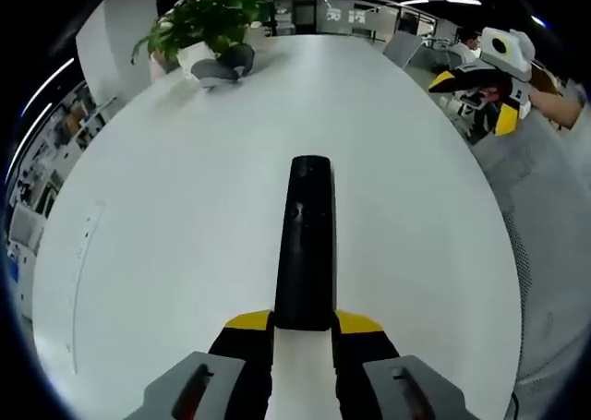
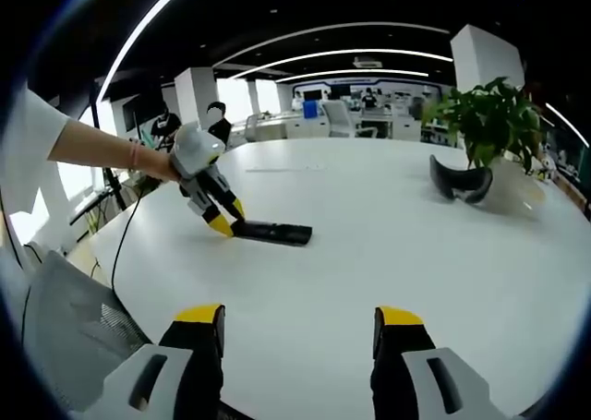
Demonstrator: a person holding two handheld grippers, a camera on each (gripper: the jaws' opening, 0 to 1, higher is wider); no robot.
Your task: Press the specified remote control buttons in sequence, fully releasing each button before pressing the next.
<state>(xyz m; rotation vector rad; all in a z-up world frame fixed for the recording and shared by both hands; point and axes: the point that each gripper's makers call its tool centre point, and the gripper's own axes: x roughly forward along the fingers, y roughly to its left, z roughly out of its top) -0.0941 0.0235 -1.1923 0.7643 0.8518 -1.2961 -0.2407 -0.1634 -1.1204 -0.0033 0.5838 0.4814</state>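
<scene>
The left tongs [image 1: 303,332] are clamped on the near end of the remote [image 1: 306,245], likely steadying it for pressing. The slim, matte black bar lies flat on the smooth white desk [image 1: 166,254]. Well short of the remote, the right tongs [image 2: 302,332] hover apart. Beyond it stands a leafy plant [image 1: 208,18].

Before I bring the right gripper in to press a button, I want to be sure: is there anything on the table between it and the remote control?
Nothing visible. In the right gripper view, bare white table lies between the open right gripper and the black remote control. The left gripper holds the remote's far end; the dark curved object by the plant sits off to the side.
</scene>
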